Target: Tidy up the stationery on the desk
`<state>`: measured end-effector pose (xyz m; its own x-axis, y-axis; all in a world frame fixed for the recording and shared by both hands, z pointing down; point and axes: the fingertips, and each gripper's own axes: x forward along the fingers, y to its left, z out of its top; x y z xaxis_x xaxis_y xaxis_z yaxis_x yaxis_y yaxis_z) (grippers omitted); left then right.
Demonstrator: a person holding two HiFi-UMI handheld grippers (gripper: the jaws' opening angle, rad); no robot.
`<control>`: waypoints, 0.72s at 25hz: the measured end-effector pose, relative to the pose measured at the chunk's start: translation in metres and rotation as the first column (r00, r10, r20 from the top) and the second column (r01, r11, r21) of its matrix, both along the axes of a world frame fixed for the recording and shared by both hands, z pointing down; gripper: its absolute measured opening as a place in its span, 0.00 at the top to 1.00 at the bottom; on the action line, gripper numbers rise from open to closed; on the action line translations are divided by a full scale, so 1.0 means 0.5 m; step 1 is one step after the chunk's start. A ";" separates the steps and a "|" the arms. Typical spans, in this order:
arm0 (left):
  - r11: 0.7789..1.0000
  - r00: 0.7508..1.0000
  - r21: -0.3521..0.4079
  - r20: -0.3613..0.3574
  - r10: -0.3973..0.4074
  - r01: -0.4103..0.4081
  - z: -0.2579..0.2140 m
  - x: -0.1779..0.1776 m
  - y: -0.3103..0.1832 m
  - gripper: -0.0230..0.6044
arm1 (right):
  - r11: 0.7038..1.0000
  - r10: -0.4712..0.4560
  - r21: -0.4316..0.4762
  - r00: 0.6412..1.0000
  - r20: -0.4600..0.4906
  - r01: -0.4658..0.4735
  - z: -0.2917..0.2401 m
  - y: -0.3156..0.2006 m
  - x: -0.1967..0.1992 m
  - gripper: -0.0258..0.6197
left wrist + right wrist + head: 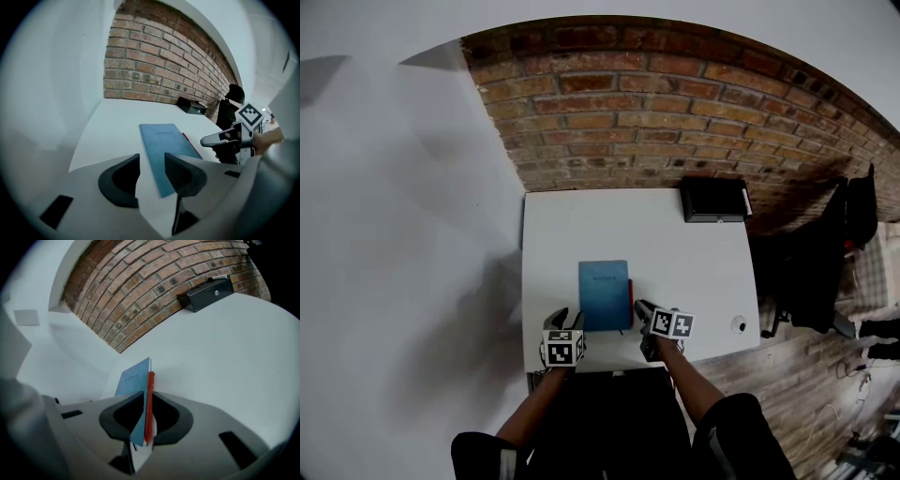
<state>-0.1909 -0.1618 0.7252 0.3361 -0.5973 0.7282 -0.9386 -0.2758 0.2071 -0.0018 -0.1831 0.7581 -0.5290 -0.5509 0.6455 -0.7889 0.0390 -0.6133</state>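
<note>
Head view: notebook lies mid near edge of the counter, red pen along its right side. Your forearms flank it, pitched down.
Left gripper view: left tongs released, notebook's near end just ahead.
Right gripper view: right tongs clenched on notebook edge and red pen.

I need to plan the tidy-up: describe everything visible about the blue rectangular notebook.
The blue rectangular notebook has a matte cover with small print near its far end. It lies closed and flat on the white desk. A red pen lies along its right edge; the right gripper is at its near right corner.
</note>
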 end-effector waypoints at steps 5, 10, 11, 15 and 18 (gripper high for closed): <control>0.997 0.998 0.056 -0.021 0.055 -0.054 -0.023 0.027 -0.006 0.71 | 0.996 0.022 0.084 0.995 -0.097 -0.014 -0.033 0.016 0.009 0.86; 0.988 0.990 0.099 -0.059 0.129 -0.123 -0.036 0.063 -0.003 0.88 | 0.988 0.025 0.157 0.977 -0.212 0.009 -0.069 0.037 0.009 0.86; 0.985 0.988 0.109 -0.064 0.144 -0.136 -0.038 0.072 -0.001 0.90 | 0.985 0.018 0.170 0.972 -0.236 0.023 -0.074 0.040 0.009 0.87; 0.974 0.980 0.132 -0.054 0.193 -0.184 -0.043 0.097 0.032 0.93 | 0.977 0.044 0.210 0.945 -0.323 0.026 -0.092 0.062 0.023 0.91; 0.972 0.980 0.146 -0.050 0.192 -0.183 -0.046 0.105 0.055 0.93 | 0.972 0.066 0.233 0.942 -0.329 0.013 -0.110 0.081 0.030 0.92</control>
<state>-0.1383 -0.1343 0.7022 0.4941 -0.6138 0.6157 -0.8539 -0.4758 0.2110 0.0134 -0.1424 0.7032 -0.2889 -0.7153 0.6363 -0.9484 0.1231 -0.2922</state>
